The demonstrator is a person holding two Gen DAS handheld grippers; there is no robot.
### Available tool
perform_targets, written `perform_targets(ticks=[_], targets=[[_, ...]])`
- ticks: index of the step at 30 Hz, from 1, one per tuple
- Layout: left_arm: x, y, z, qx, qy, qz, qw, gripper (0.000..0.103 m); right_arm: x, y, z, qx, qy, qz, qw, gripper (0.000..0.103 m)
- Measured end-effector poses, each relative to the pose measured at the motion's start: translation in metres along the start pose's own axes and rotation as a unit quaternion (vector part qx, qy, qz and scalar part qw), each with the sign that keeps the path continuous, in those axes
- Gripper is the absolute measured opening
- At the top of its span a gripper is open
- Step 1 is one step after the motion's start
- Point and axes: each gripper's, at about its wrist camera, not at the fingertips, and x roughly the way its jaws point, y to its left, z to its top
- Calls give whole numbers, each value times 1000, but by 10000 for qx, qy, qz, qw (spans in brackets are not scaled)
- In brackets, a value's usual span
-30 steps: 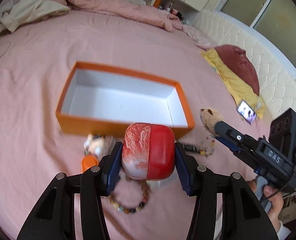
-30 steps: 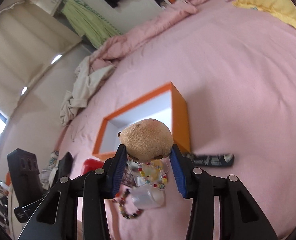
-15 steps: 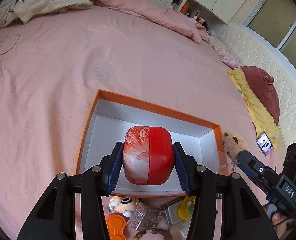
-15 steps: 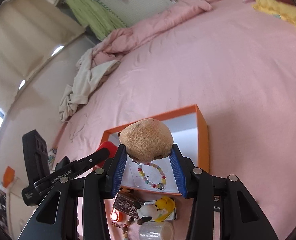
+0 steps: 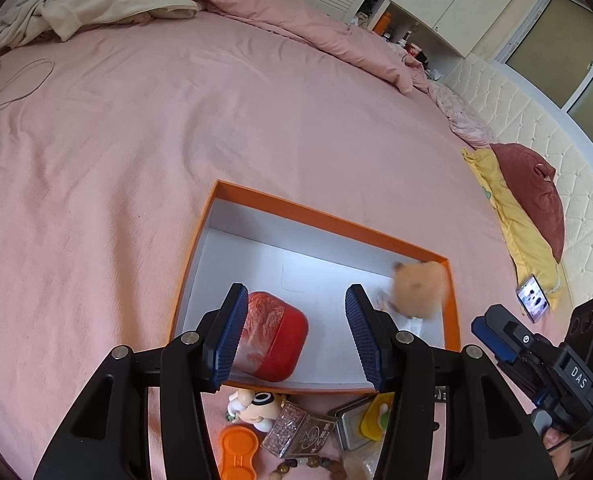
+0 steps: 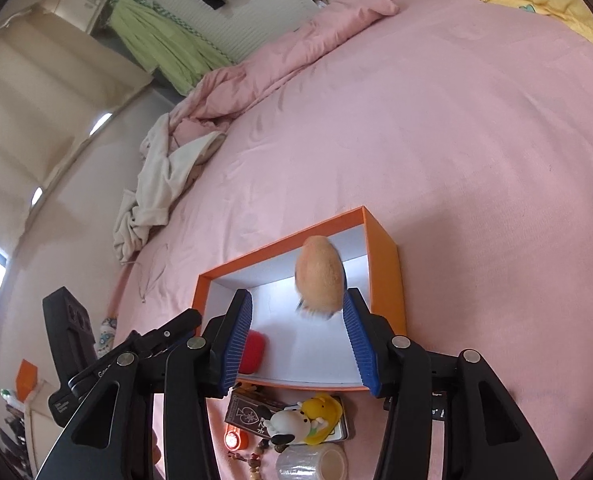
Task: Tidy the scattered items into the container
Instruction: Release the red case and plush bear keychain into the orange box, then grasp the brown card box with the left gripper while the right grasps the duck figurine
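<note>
Now my left gripper (image 5: 294,334) and right gripper (image 6: 298,338) stand apart over the orange box (image 5: 400,244), right jaws opening; its far half lies bare. "DAS" marks the right gripper.

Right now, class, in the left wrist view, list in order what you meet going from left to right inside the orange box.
Inside the orange box: red case → bare white floor → tan plush toy, blurred, near the right wall.
</note>
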Motion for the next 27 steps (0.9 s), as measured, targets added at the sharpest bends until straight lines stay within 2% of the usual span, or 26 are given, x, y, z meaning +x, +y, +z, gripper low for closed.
perform_targets(ticks=[4, 5, 6, 7, 9, 12, 16, 18, 22, 25, 27], targets=[[-1, -3, -2, 59, -16, 96, 9999, 52, 2, -1, -2, 32, 46, -31, 10000, 48], [-1, -4, -3, 121, -7, 197, 9997, 54, 2, -1, -3, 26, 52, -57, 10000, 51], [-2, -6, -6, 210, 11, 345, 9992, 63, 2, 0, -4, 0, 52, -104, 9999, 55], [-3, -7, -10, 292, 41, 441, 9986, 67, 1, 2, -7, -65, 48, -175, 9998, 55], [-9, -11, -22, 448, 144, 455, 9979, 67, -4, 7, -13, -269, 57, -321, 9991, 55], [-20, -18, -41, 709, 340, 275, 9965, 67, -14, 17, -28, -678, 40, -594, 9959, 55], [-13, -15, -61, 792, 846, 467, 9922, 66, -16, 29, -50, -1174, 148, -846, 9894, 55], [-7, -17, -66, 904, 1023, 527, 9892, 58, -13, 35, -63, -1400, 274, -881, 9858, 55], [5, -23, -78, 1073, 1345, 550, 9836, 57, -4, 45, -82, -1860, 453, -972, 9767, 55], [19, -26, -85, 1100, 1602, 543, 9794, 57, 10, 40, -85, -1810, 676, -1032, 9757, 55], [18, -27, -85, 1031, 1573, 368, 9815, 57, 15, 35, -85, -1664, 790, -1025, 9775, 55]])
